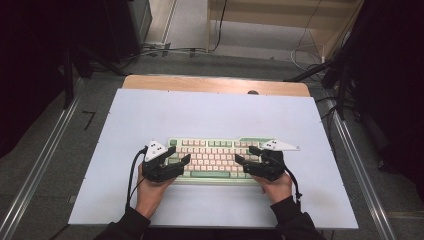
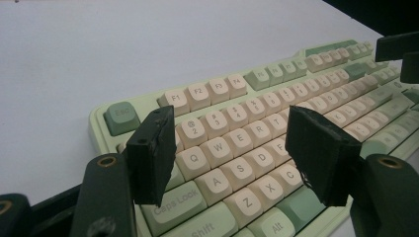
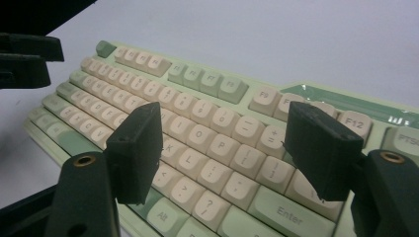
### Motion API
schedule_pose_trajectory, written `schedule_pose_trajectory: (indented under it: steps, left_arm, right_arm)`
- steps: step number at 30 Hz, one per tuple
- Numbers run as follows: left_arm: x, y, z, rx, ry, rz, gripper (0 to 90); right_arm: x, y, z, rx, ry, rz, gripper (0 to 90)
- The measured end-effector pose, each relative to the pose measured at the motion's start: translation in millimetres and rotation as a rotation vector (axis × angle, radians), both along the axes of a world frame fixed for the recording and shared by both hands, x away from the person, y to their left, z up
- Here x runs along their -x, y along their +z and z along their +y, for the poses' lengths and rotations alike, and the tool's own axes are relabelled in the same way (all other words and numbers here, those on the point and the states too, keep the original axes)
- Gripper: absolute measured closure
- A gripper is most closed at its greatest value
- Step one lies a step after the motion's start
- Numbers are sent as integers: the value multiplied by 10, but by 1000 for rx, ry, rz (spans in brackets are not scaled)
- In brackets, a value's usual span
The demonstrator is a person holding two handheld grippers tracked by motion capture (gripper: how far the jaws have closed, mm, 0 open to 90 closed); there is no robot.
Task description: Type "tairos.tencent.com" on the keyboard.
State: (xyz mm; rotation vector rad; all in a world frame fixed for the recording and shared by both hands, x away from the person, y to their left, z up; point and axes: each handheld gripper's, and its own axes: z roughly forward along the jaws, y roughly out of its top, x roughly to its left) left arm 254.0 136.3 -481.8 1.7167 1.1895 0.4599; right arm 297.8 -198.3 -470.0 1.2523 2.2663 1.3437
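A pale green keyboard (image 1: 212, 160) with cream keys lies across the near middle of the white mat. My left gripper (image 1: 180, 153) is over its left end, pointing right. In the left gripper view it (image 2: 232, 153) stands open over the Q, W, A and S keys of the keyboard (image 2: 257, 108), with nothing between the pads. My right gripper (image 1: 244, 153) is over the right end, pointing left. In its own view it (image 3: 227, 148) is open above the keyboard (image 3: 197, 118) around L and P, also holding nothing. Each gripper view catches the other gripper's jaws at the far end of the keyboard.
The white mat (image 1: 210, 115) covers a wooden table (image 1: 215, 84) whose far edge shows beyond it. Metal rails (image 1: 45, 165) run along both sides. Cables (image 1: 165, 50) lie on the floor behind, with dark equipment left and right.
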Motion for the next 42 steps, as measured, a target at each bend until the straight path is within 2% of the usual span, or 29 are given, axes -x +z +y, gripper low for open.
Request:
schedule_pose_trajectory:
  steps: [6,12,19,24,27,33,39,42]
  left_arm:
    - [20,30,112,11,23,-3,351]
    - [39,48,276,17,68,-6,329]
    - [115,53,559,20,148,-2,302]
    - [163,9,737,11,185,32,264]
    - [190,-12,798,-3,197,43,265]
    - [219,-55,851,-51,222,55,250]
    - [234,-89,877,-98,258,50,217]
    - [237,-106,883,-100,260,58,217]
  right_arm:
    - [16,4,-123,6,-23,0,286]
    - [56,14,-290,27,-57,-14,281]
    - [105,25,-635,29,-135,-24,279]
    - [133,22,-923,33,-213,-32,279]
    - [138,8,-1094,16,-255,-23,279]
    - [176,-15,-1343,23,-329,-21,279]
    - [233,-42,-1569,30,-395,-18,280]
    - [262,-56,-1677,28,-425,-16,280]
